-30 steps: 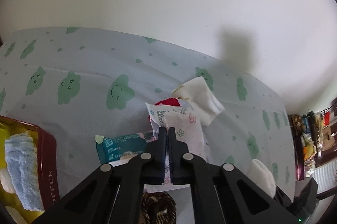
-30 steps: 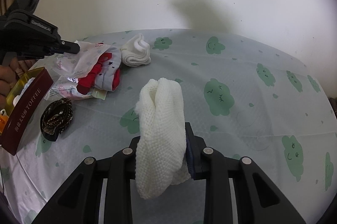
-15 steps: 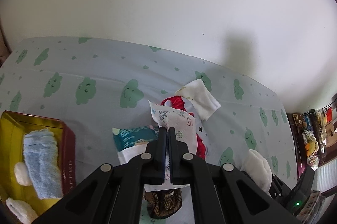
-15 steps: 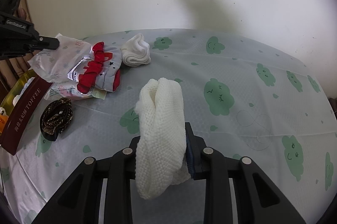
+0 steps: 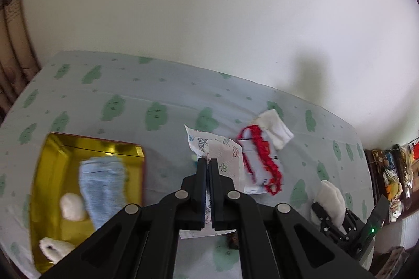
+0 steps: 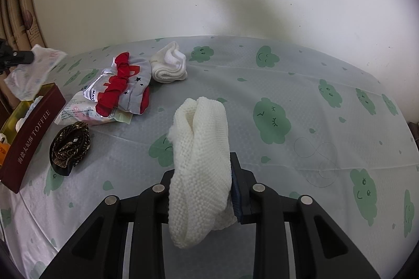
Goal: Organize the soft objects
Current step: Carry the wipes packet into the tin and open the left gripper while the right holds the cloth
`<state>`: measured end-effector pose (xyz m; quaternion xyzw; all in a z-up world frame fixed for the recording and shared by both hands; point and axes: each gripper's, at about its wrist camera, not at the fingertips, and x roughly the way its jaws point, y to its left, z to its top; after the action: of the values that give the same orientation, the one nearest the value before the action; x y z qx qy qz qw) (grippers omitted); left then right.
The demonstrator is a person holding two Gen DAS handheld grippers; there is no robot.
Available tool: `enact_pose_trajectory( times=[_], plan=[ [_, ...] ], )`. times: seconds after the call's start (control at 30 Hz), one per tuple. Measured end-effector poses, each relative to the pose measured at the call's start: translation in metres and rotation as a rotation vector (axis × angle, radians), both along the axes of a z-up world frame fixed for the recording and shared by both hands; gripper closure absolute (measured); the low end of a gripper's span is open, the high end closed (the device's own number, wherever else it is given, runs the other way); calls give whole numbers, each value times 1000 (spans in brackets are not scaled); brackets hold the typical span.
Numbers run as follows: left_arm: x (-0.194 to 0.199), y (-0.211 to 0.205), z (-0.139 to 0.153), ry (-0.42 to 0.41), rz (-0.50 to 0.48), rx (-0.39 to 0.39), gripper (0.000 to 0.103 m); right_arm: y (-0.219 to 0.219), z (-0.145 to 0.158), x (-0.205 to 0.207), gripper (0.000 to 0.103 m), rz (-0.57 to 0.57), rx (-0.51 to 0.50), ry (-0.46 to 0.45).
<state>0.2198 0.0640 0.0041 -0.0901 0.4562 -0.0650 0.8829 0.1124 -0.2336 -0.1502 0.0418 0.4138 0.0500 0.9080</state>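
My left gripper (image 5: 207, 161) is shut on a white flower-printed soft packet (image 5: 227, 161), which hangs in the air above the cloth, just right of the gold tin (image 5: 49, 169). The right wrist view shows that packet (image 6: 31, 74) at the far left, above the tin (image 6: 31, 127). My right gripper (image 6: 201, 165) is shut on a white knitted piece (image 6: 199, 148) that drapes over its fingers. A light blue towel (image 5: 102, 190) and small white fluffy pieces lie inside the tin.
On the cloud-print tablecloth (image 6: 288, 85) lie a grey and red garment (image 6: 123, 85) on a wipes pack (image 6: 78, 114), folded white socks (image 6: 170, 64) and a brown patterned scrunchie (image 6: 70, 145). A wall stands behind the table. A cluttered shelf (image 5: 392, 174) is at the far right.
My left gripper has risen and moved left with the printed packet, off the pile and toward the tin. The right gripper and its knitted piece have stayed still.
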Motion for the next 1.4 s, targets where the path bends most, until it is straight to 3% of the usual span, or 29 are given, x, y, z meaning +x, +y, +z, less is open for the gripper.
enact_pose_trajectory(
  times=[0.33,0.73,1.23,1.4],
  plan=[
    [-19,71,18,-14,109,63,102,0,0,0,77,2,-8,-1],
    [-17,136,-11,50,235,105,102,1,2,-1,77,5,-14,-1],
    [-1,162,-55,127,298,190,101,1,1,-1,77,4,-19,-1],
    [0,166,-60,154,322,186,97,1,1,-1,77,4,-21,-1]
  ],
)
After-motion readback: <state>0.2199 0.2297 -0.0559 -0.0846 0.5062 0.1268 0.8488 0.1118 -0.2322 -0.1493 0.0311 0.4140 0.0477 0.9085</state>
